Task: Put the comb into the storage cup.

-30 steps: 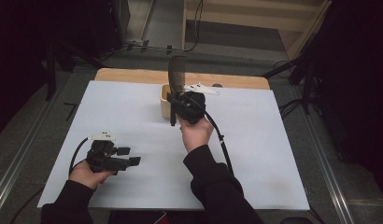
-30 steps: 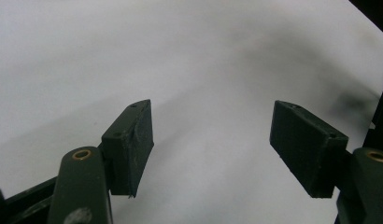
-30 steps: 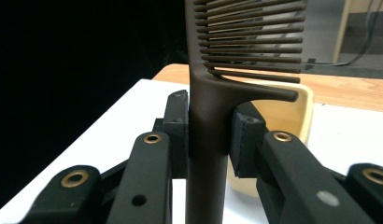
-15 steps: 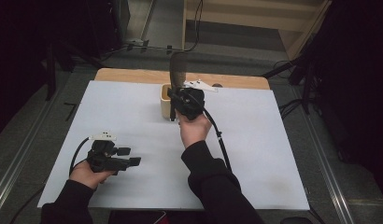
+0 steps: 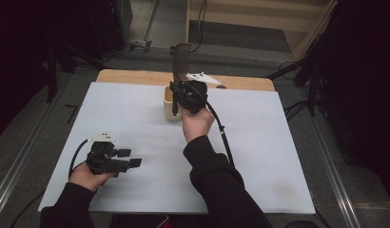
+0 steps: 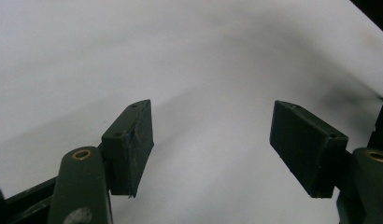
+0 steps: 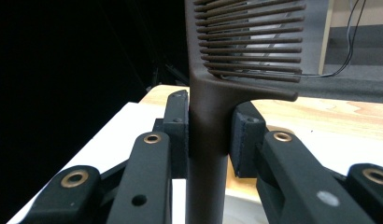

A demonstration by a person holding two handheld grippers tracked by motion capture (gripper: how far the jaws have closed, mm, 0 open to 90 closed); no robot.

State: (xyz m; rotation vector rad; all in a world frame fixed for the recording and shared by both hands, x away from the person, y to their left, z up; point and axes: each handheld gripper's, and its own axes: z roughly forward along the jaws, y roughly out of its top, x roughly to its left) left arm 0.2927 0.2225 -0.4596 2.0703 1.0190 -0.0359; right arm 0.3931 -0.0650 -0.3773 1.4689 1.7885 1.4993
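From the high view, the right tool [image 5: 180, 92] is raised over the far middle of the table [image 5: 288, 156], with a dark comb [image 5: 179, 59] standing upright out of it, teeth end above the tool. Just below and beside this tool sits a small cream cup [image 5: 168, 105]; the lower handle seems to reach down toward it, though I cannot tell whether the tip is inside. The left tool [image 5: 131, 162] rests low at the near left, well apart from the comb, lying on its side in the left hand [image 5: 88, 175].

In the left gripper view, the left tool [image 6: 213, 135] has its jaws spread wide with nothing between them, only bare white table beyond.

In the right gripper view, the right tool [image 7: 209, 128] pinches the comb [image 7: 208, 116] on its thick neck, just under the lowest teeth, the handle running down between the jaws and the teeth fanning above and to one side. The comb looks like light, rigid plastic with a smooth, possibly slippery surface; the thin teeth would likely bend or snap, so the solid neck or handle is the sound place to hold it.
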